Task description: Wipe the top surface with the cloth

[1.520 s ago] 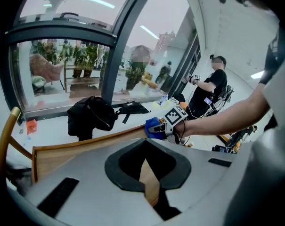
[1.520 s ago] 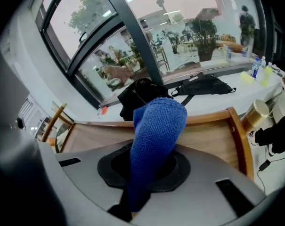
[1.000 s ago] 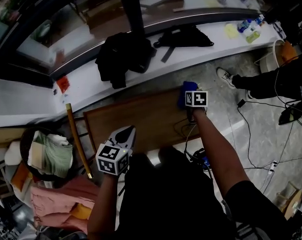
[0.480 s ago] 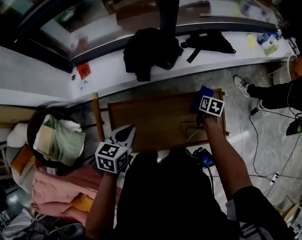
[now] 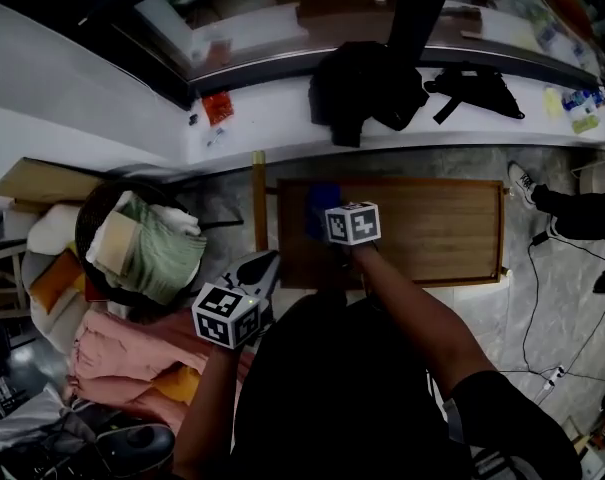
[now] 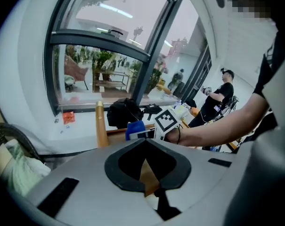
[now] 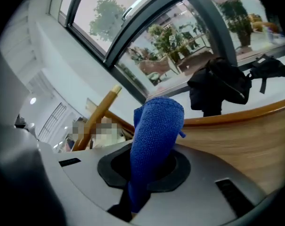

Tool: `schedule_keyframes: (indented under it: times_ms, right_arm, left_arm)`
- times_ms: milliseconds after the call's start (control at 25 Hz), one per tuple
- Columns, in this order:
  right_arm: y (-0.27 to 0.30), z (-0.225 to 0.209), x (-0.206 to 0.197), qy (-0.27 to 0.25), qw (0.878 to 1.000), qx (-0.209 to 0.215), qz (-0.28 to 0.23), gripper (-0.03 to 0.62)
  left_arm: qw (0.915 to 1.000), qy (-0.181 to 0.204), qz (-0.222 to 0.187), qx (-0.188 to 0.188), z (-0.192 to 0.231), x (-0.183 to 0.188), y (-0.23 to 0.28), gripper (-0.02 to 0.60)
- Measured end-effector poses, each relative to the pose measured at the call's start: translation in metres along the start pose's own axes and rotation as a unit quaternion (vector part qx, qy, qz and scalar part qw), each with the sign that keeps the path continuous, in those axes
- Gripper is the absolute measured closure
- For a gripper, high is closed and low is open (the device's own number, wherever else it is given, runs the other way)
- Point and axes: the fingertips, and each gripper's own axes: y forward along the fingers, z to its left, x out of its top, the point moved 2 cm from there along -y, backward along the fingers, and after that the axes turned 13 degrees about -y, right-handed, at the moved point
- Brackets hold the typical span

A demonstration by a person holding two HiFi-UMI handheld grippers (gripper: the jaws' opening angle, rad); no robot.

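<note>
The brown wooden table top [image 5: 432, 233] lies in the middle of the head view. My right gripper [image 5: 332, 220] is over its left end, shut on a blue cloth [image 5: 320, 208] that rests on the wood. In the right gripper view the blue cloth [image 7: 156, 131] stands up out of the right gripper [image 7: 147, 173], with the table top [image 7: 246, 135] beyond it. My left gripper [image 5: 260, 265] hangs off the table's near left corner, shut and holding nothing. From the left gripper [image 6: 147, 173] I see the cloth [image 6: 134, 128] and the right gripper's marker cube [image 6: 166, 120].
A wooden pole [image 5: 259, 203] leans at the table's left end. A black jacket [image 5: 367, 88] and a black bag [image 5: 477, 88] lie on the white ledge behind. A basket of green cloth [image 5: 142, 243] and pink fabric [image 5: 122, 353] are at left. Cables [image 5: 542, 298] run on the floor at right.
My right gripper has swept the blue cloth from the table's far right corner across to its left end. The left gripper stays shut at the near left corner.
</note>
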Motion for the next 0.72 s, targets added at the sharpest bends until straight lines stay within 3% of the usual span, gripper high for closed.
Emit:
schedule_keyframes:
  times_ms: [280, 720]
  right_arm:
    - [0.060, 0.036, -0.008, -0.017, 0.999, 0.030, 0.037, 0.546]
    - [0.069, 0.031, -0.021, -0.081, 0.992, 0.019, 0.097, 0.546]
  left_arm:
    - [0.9997, -0.018, 0.013, 0.013, 0.034, -0.020, -0.018, 0.572]
    - [0.9997, -0.005, 0.017, 0.016, 0.022, -0.016, -0.006, 0.572]
